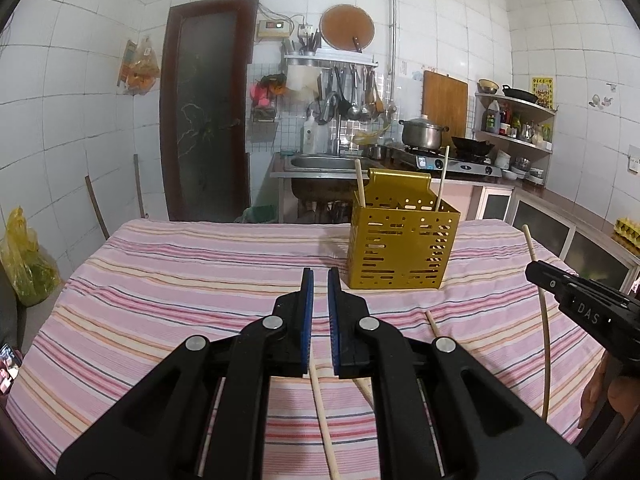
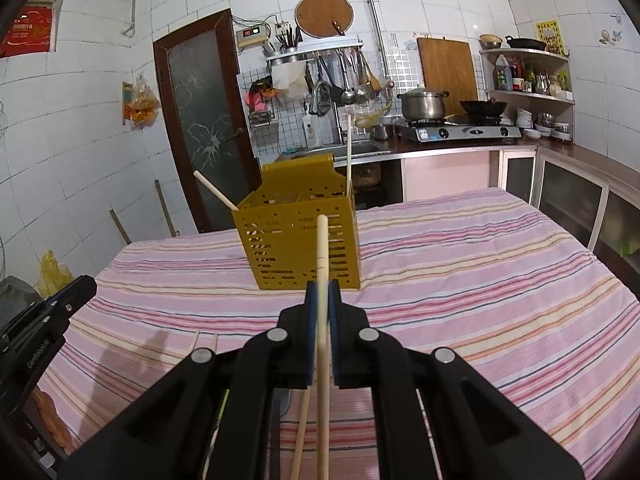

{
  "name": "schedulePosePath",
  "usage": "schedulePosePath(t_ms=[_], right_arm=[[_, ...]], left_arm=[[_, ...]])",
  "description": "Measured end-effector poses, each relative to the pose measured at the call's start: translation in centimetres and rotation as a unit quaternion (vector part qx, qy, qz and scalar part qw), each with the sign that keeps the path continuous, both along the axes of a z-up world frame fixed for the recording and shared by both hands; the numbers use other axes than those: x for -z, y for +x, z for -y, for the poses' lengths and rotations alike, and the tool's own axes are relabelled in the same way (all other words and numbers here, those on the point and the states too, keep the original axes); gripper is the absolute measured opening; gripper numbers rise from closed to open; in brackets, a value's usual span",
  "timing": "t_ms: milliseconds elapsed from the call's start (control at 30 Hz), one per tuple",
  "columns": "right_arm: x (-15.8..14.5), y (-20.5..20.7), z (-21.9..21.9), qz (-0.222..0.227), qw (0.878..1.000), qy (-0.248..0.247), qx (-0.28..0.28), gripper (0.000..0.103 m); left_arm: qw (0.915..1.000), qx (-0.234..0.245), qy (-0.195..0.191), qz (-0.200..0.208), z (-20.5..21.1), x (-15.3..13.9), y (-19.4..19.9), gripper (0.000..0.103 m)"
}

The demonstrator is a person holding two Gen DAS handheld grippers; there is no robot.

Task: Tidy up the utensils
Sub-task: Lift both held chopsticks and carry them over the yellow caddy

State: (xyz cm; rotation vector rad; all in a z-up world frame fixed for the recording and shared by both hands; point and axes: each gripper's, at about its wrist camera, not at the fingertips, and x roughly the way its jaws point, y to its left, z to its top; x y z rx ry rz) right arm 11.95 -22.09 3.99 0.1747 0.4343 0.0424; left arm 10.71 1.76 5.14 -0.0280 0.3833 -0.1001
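A gold perforated utensil holder [image 1: 400, 248] [image 2: 298, 248] stands upright on the striped cloth, with two chopsticks [image 1: 360, 184] [image 2: 214, 192] leaning in it. My right gripper [image 2: 322, 292] [image 1: 534, 272] is shut on a long wooden chopstick [image 2: 322, 248] [image 1: 540, 320], held above the cloth with its tip in front of the holder's near wall. My left gripper [image 1: 320, 276] [image 2: 86, 284] hovers short of the holder on its left, shut, with only a narrow slit and nothing between the pads. Two loose chopsticks [image 1: 324, 420] lie on the cloth beneath it.
The table [image 1: 160, 280] carries a pink striped cloth and ends just behind the holder. Beyond are a sink [image 1: 320, 164], a stove with a pot [image 1: 422, 134], and cabinets at right. A yellow bag [image 1: 22, 256] sits on the floor at left. A hand [image 1: 592, 392] shows at right.
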Motion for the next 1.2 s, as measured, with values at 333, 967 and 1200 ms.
schedulePosePath(t_ms=[333,967,1200], right_arm=[[1.3,3.3,0.4,-0.043,0.999,-0.007,0.006,0.006],[7.1,8.7,0.9,-0.148,0.989,-0.013,0.011,0.006],[7.9,10.5,0.6,-0.189,0.982,-0.023,0.013,0.006]], left_arm=[[0.9924,-0.001,-0.03,-0.119,-1.4,3.0,4.9,0.006],[0.9649,-0.037,0.033,-0.258,0.0,11.5,11.1,0.053],[0.9624,-0.021,0.028,-0.27,0.5,11.3,12.8,0.021]])
